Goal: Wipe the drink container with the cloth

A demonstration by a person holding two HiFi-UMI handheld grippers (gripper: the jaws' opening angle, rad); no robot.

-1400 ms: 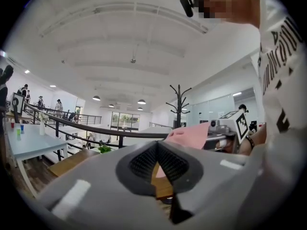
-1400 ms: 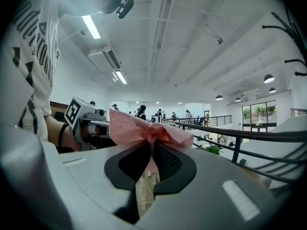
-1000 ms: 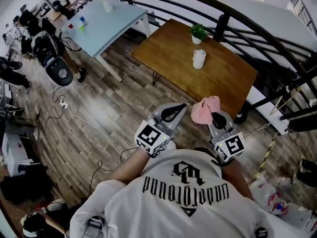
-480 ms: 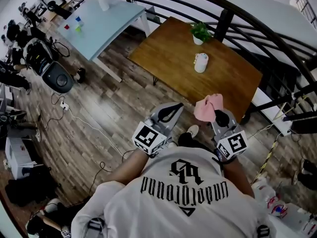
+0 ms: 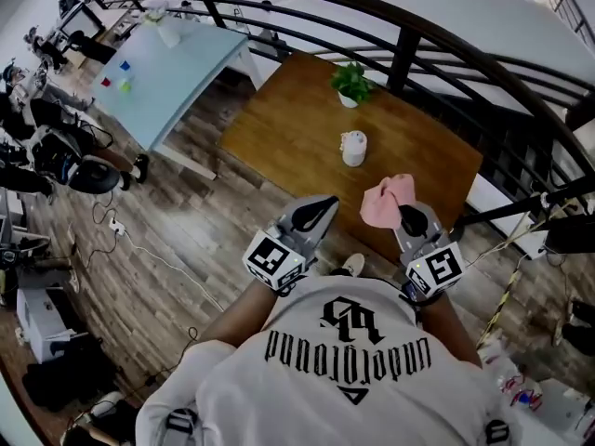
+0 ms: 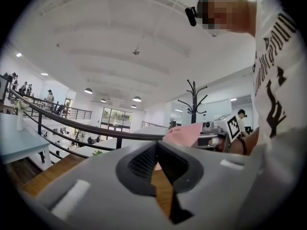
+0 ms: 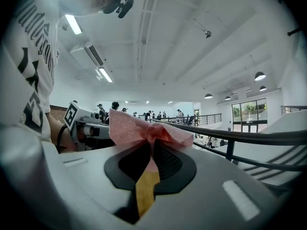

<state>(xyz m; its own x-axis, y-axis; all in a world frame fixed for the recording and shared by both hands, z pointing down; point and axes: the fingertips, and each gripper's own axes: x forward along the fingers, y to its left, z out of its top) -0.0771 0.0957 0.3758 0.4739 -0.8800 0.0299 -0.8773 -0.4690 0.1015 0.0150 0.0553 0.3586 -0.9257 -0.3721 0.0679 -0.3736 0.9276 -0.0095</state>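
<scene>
A small white drink container [image 5: 353, 148] stands upright near the middle of the brown wooden table [image 5: 279, 119]. My right gripper [image 5: 403, 214] is shut on a pink cloth [image 5: 387, 200], which bunches above its jaws over the table's near edge; the same cloth [image 7: 146, 127] fills the right gripper view. My left gripper [image 5: 325, 204] is shut with nothing in it and hovers just short of the table's near edge, to the left of the cloth. In the left gripper view the closed jaws [image 6: 156, 147] point level, with the cloth [image 6: 184, 134] off to the right. Both grippers are well short of the container.
A small potted plant [image 5: 351, 83] stands on the table behind the container. A black curved railing [image 5: 409, 35] runs beyond the table. A pale blue table [image 5: 167, 63] with small cups is at the left. Cables and equipment lie on the wooden floor [image 5: 158, 221] at the left.
Both grippers and the person have moved forward toward the wooden table. The cloth now hangs over the table's near edge, and the container is nearer to the grippers.
</scene>
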